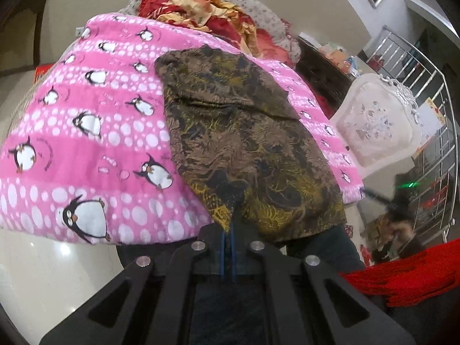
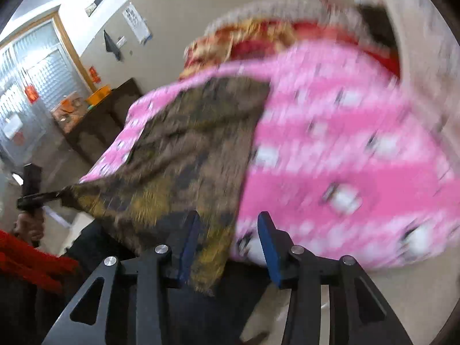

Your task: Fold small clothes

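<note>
A brown and yellow patterned garment [image 1: 244, 143] lies on a pink penguin blanket [image 1: 95, 132], its far part folded over. My left gripper [image 1: 228, 230] is shut on the garment's near corner at the blanket's edge. In the right wrist view, which is blurred, the garment [image 2: 184, 149] drapes over the blanket [image 2: 345, 149] and hangs off the near edge. My right gripper [image 2: 230, 244] is open, its blue pads [image 2: 270, 241] astride the hanging corner without pinching it. The left gripper [image 2: 31, 198] shows at the far left, holding the other corner.
A red and gold quilt [image 1: 201, 8] is heaped at the far end of the blanket. A white ornate chair [image 1: 379, 120] and metal railing [image 1: 425, 86] stand to the right. A dark cabinet [image 2: 97, 120] stands at left in the right wrist view. Pale tiled floor [image 1: 43, 273] lies below.
</note>
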### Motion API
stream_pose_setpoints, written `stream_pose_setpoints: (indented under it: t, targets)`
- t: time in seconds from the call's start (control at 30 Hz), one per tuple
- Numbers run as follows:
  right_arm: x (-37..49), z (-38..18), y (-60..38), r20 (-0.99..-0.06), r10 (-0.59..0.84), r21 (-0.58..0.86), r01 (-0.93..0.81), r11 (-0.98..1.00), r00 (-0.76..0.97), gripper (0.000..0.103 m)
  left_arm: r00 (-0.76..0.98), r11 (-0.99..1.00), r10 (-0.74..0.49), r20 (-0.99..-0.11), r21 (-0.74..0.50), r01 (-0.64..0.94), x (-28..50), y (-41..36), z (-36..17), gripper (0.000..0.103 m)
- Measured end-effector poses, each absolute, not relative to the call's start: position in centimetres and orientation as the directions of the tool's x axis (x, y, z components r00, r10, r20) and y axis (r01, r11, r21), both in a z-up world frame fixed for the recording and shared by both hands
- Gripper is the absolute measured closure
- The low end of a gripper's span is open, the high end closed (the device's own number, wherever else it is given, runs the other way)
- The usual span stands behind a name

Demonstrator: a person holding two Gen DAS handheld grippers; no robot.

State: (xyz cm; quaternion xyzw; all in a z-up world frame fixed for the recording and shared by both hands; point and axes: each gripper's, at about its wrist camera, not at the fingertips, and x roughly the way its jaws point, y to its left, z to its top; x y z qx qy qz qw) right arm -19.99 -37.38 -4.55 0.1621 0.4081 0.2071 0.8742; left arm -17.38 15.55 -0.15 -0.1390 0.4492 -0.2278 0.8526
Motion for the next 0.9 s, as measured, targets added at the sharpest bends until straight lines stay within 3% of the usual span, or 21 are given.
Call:
stream_pose_setpoints:
  t: [0.33, 0.4, 0.57, 0.73, 0.9]
  targets:
    - [-18.9, -11.5, -33.9, -0.612, 0.64, 0.587, -0.277, 0.761, 0.465, 0.059, 0.482, 0.876, -0.481, -0.733, -0.424, 0.229, -16.5, 15.1, -1.0, 0.101]
    - [-18.8, -10.9, -33.9, -0.594, 0.663, 0.598, -0.302, 0.743, 0.456, 0.097, 0.481, 0.877, -0.479, -0.734, -0.418, 0.235, -16.5, 14.9, -1.0, 0.101]
    - [-19.8, -7.0, -33.3, -0.541, 0.678, 0.558, -0.39, 0.732, 0.498, 0.099, 0.506, 0.872, -0.488, -0.711, -0.427, 0.241, -16.7, 15.2, -0.4, 0.101]
    - [-21.0, -2.1, -34.8, -0.43, 0.692, 0.562, -0.428, 0.708, 0.581, 0.099, 0.557, 0.86, -0.503, -0.662, -0.45, 0.242, -17.2, 16.5, 1.1, 0.101]
    - [-23.0, 3.8, -34.8, -0.366, 0.668, 0.463, -0.496, 0.735, 0.648, 0.099, 0.603, 0.849, -0.519, -0.606, -0.447, 0.281, -18.1, 17.6, 3.5, 0.101]
